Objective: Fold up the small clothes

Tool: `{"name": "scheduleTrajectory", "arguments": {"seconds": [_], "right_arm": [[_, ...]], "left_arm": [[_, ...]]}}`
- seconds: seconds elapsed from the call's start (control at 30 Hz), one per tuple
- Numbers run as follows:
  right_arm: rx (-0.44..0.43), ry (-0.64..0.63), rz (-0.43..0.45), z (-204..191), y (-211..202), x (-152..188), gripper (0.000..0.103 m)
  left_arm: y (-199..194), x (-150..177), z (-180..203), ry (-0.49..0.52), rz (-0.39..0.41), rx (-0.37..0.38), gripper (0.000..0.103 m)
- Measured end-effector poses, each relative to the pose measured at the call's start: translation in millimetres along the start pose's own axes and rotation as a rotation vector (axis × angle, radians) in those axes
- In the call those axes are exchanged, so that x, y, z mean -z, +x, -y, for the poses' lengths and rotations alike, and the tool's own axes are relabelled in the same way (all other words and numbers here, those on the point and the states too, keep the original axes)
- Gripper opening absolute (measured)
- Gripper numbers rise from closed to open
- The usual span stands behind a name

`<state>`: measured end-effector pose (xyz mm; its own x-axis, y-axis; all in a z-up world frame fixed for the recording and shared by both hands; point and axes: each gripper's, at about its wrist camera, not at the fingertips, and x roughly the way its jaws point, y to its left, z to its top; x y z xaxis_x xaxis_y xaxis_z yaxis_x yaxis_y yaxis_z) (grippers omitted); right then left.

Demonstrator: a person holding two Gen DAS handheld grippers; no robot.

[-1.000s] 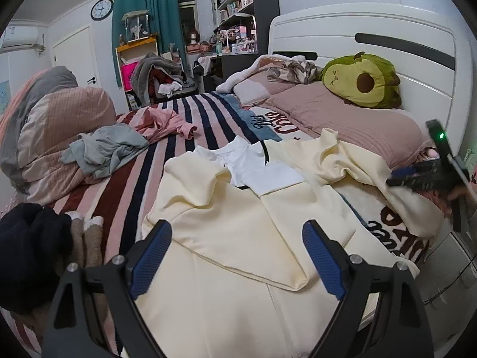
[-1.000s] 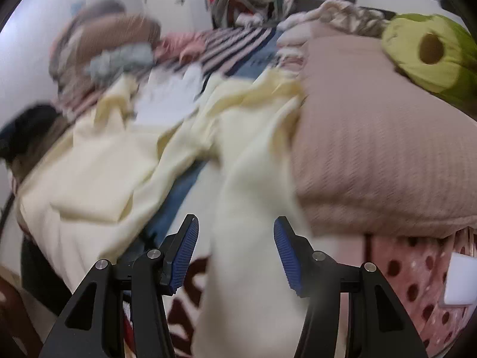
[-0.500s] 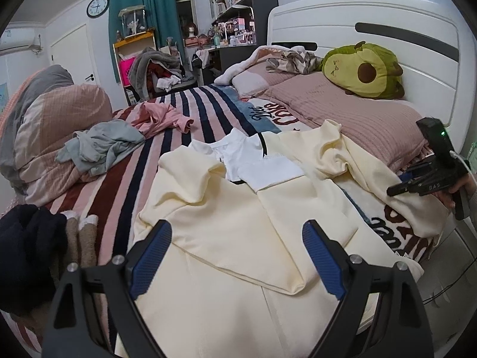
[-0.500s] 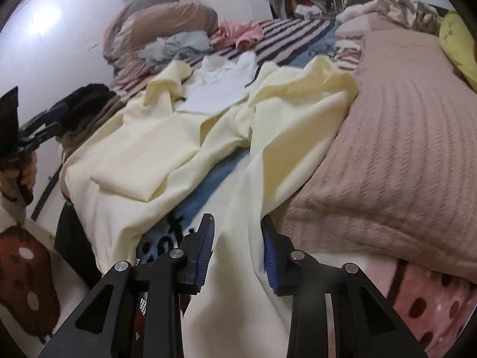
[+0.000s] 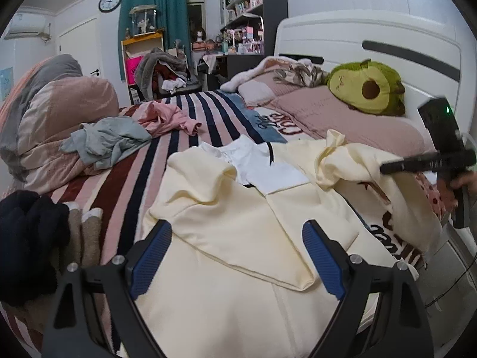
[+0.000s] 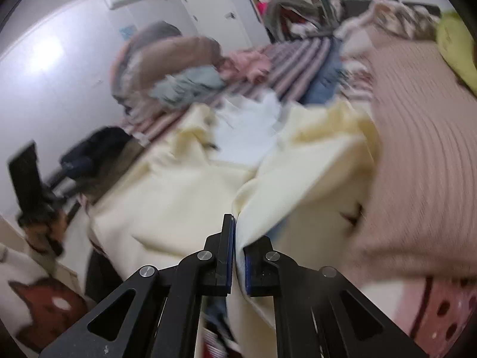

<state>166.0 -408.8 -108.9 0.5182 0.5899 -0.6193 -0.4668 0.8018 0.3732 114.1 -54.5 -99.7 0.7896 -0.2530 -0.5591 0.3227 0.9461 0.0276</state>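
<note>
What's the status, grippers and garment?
Left gripper open over cream top. Right gripper shut on its sleeve. White shirt lies on the top.

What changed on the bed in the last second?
The right gripper closed its jaws on the cream garment's sleeve and lifted it off the bed. The left gripper stayed open above the garment; the other clothes lay as before.

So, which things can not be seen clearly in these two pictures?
- Right wrist view: motion blur smears everything, including the cream garment and the pink pillow.
- Right claw: shut on a cream fold; the fabric hides the pad faces.
- Left wrist view: the blanket lettering is partly under the garment.
- Wall clock: hands too small to read.
- Left claw: open; its base is cut by the lower edge.
</note>
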Motion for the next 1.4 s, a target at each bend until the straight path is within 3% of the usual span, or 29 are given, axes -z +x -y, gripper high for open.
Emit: {"name": "scheduleTrajectory", "arguments": {"seconds": [0.17,0.4,0.5,0.53,0.6,0.7,0.8,0.87,1.03,1.17,1.27,1.4], "right_arm": [[-0.098,-0.041,-0.032,-57,33,-48,0.001],[-0.164,-0.048,-0.252,-122,161,-72,0.003],[-0.144,-0.009,-0.366,-129,220,-64,0.012],[-0.119,-0.006,-0.422,-132,240,-58,0.020],[-0.096,-0.007,-0.471,-132,255,-50,0.028],[-0.089,-0.030,-0.466,-136,241,-51,0.029],[-0.093,-0.069,-0.379,-134,190,-60,0.045],[-0.040,-0.092,-0.300,-123,149,-67,0.058],[0.032,-0.064,-0.237,-65,78,-48,0.058],[0.055,-0.073,-0.312,-20,68,-9,0.058],[0.025,-0.028,-0.347,5,74,14,0.058],[-0.081,0.069,-0.284,38,73,31,0.059]], "left_arm": [[-22,10,-34,-0.033,0.036,-0.019,0.087],[-51,32,-87,-0.106,0.052,-0.083,0.087],[-58,40,-104,-0.133,0.047,-0.108,0.088],[-60,42,-108,-0.137,0.046,-0.115,0.089],[-62,44,-113,-0.144,0.047,-0.125,0.090],[-61,45,-116,-0.151,0.046,-0.127,0.090],[-60,42,-111,-0.149,0.054,-0.115,0.090],[-57,39,-104,-0.145,0.056,-0.106,0.090],[-50,28,-78,-0.117,0.054,-0.081,0.090],[-44,19,-54,-0.084,0.045,-0.065,0.090],[-39,14,-36,-0.065,0.034,-0.045,0.090],[-33,9,-18,-0.036,0.013,-0.049,0.090]]}}
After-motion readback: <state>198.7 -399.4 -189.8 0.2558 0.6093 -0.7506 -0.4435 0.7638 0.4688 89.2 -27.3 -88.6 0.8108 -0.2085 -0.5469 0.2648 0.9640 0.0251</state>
